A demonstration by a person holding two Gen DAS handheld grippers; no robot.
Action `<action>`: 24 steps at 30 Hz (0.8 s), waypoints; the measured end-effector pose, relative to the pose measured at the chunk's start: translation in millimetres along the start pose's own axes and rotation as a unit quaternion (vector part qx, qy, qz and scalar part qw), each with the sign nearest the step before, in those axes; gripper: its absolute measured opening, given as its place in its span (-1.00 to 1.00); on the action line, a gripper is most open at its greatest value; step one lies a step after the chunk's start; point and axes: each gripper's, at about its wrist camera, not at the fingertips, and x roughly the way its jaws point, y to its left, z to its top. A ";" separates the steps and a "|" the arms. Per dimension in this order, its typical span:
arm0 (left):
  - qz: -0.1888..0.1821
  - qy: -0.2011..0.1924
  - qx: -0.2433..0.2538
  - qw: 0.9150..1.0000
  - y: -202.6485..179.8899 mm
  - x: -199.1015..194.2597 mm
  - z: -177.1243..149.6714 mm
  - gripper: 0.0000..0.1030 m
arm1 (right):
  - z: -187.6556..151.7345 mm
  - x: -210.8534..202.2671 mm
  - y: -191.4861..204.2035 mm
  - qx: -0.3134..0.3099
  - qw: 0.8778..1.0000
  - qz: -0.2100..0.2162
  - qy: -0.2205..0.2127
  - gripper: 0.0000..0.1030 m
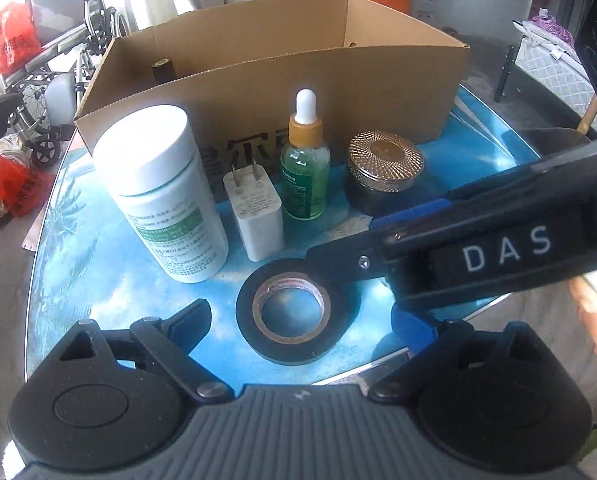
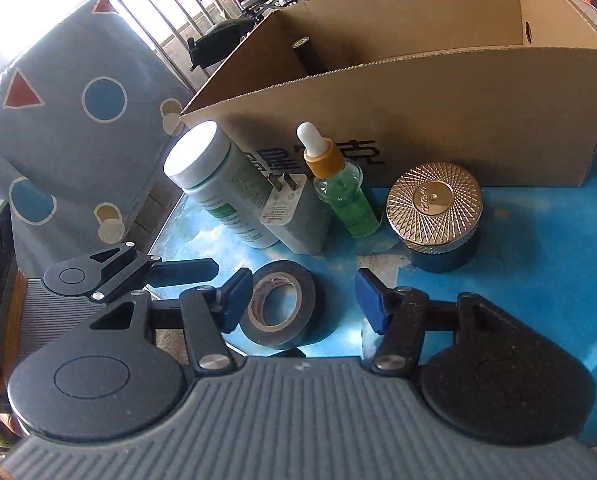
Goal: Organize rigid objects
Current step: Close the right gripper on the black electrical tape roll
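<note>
A black tape roll lies flat on the blue table. Behind it stand a white pill bottle, a white plug adapter, a green dropper bottle and a jar with a metal lid. A cardboard box stands behind them with a dark bottle inside. My right gripper is open around the tape roll, its fingers apart from it. My left gripper is open just before the roll.
The right gripper body crosses the left wrist view from the right. A patterned cushion lies left of the table. A wheelchair and red bags stand beyond the table's left edge.
</note>
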 end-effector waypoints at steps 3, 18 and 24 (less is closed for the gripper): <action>0.009 -0.002 0.000 1.000 -1.7 3.4 -3.0 0.82 | -0.2 12.0 3.4 -0.009 1.000 -0.009 0.006 -0.06; 0.005 0.002 -0.006 1.000 2.9 12.2 -9.5 0.37 | -2.9 36.8 11.4 -0.024 0.999 -0.024 0.029 -0.49; 0.005 -0.007 -0.006 1.000 4.9 11.0 -7.7 0.31 | -2.5 41.6 15.6 -0.033 0.999 -0.033 0.025 -0.59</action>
